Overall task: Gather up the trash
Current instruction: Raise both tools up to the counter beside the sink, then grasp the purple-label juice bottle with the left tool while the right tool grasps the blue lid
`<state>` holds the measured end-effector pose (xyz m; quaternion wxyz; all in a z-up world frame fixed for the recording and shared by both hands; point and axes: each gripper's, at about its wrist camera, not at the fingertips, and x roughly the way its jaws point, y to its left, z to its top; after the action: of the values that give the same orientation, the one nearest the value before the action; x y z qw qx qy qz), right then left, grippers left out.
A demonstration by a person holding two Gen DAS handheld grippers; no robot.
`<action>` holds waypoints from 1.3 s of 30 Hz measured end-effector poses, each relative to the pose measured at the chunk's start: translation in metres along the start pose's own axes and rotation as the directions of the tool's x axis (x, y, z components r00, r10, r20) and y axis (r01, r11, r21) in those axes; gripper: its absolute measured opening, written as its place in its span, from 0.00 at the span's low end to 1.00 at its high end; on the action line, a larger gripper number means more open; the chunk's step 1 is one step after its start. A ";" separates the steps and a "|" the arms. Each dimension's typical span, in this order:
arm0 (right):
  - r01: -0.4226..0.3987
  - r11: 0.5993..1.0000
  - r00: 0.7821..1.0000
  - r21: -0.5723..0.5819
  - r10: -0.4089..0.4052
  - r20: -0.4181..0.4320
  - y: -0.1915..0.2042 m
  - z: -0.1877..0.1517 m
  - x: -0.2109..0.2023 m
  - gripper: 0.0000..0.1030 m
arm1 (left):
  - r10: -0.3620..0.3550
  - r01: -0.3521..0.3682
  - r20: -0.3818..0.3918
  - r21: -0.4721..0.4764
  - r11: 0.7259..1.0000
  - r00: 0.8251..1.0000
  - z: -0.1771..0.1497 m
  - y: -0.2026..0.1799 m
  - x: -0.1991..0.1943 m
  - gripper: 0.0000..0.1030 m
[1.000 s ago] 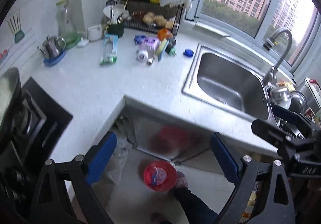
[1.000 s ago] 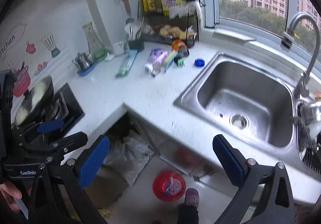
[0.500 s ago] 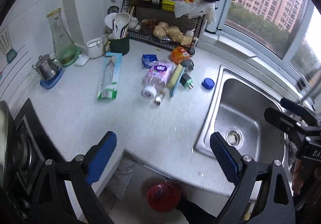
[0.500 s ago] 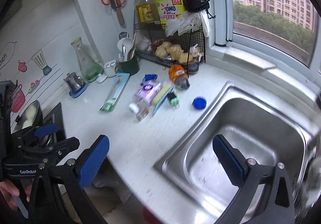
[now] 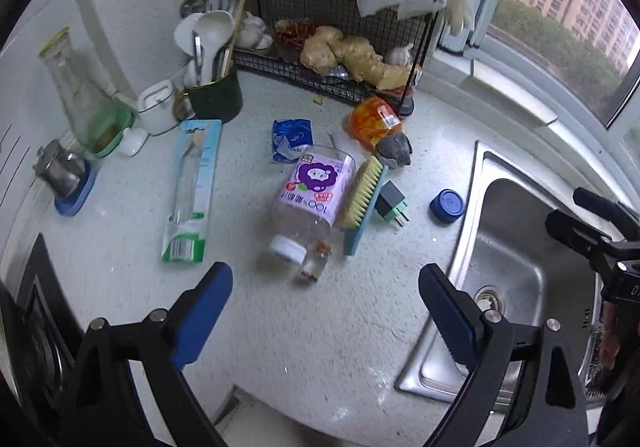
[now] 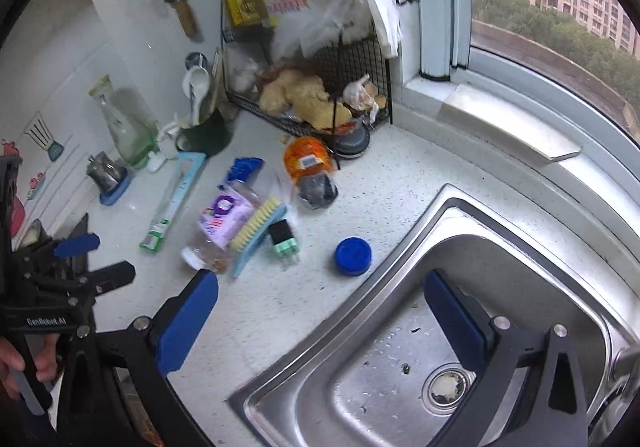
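Trash lies on the white counter: a purple-labelled plastic bottle point(image 5: 312, 195) point(image 6: 222, 223) on its side, a small glass vial point(image 5: 314, 261), a blue crumpled wrapper point(image 5: 290, 139) point(image 6: 242, 169), an empty toothbrush package point(image 5: 192, 191) point(image 6: 172, 203), an orange wrapper point(image 5: 374, 121) point(image 6: 306, 161) and a blue cap point(image 5: 447, 205) point(image 6: 353, 255). My left gripper point(image 5: 324, 307) is open and empty, hovering just in front of the bottle. My right gripper point(image 6: 320, 311) is open and empty above the sink's near-left corner, short of the blue cap.
A scrub brush point(image 5: 362, 199), a green plug adapter point(image 5: 392, 203) and a grey scourer point(image 5: 394, 151) lie among the trash. A steel sink point(image 6: 460, 307) is to the right. A wire rack point(image 5: 340, 59) with ginger, a utensil cup point(image 5: 214, 95), carafe point(image 5: 86, 103) and stove point(image 5: 28, 327) border the counter.
Both grippers have moved up from the counter's front edge and in over the counter toward the trash pile. The floor and red bin have left view. Both stay open.
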<state>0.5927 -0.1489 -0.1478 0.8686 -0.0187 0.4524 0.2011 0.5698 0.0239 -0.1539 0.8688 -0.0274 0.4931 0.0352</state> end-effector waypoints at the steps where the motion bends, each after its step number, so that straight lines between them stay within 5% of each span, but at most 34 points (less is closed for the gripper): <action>1: 0.001 1.000 1.000 -0.006 -0.001 -0.014 -0.003 0.002 0.006 1.00 | 0.008 -0.008 -0.017 0.020 1.000 1.000 0.004 -0.001 0.009 0.90; 14: -0.017 0.999 0.981 -0.051 0.007 -0.195 -0.037 0.015 0.094 1.00 | 0.040 -0.009 -0.157 0.192 0.981 0.987 0.039 0.005 0.096 0.90; 27: -0.040 0.992 0.967 -0.123 0.008 -0.256 -0.047 0.025 0.142 1.00 | 0.042 0.034 -0.244 0.300 0.953 0.969 0.063 0.008 0.160 0.90; 39: -0.090 0.979 0.952 -0.185 0.030 -0.304 -0.043 0.023 0.165 0.81 | 0.006 0.102 -0.295 0.348 0.932 0.955 0.076 0.013 0.176 0.90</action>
<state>0.7099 -0.1285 -0.2714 0.7775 -0.1209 0.5569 0.2661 0.7233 0.0495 -0.2664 0.7776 0.1147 0.6129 -0.0815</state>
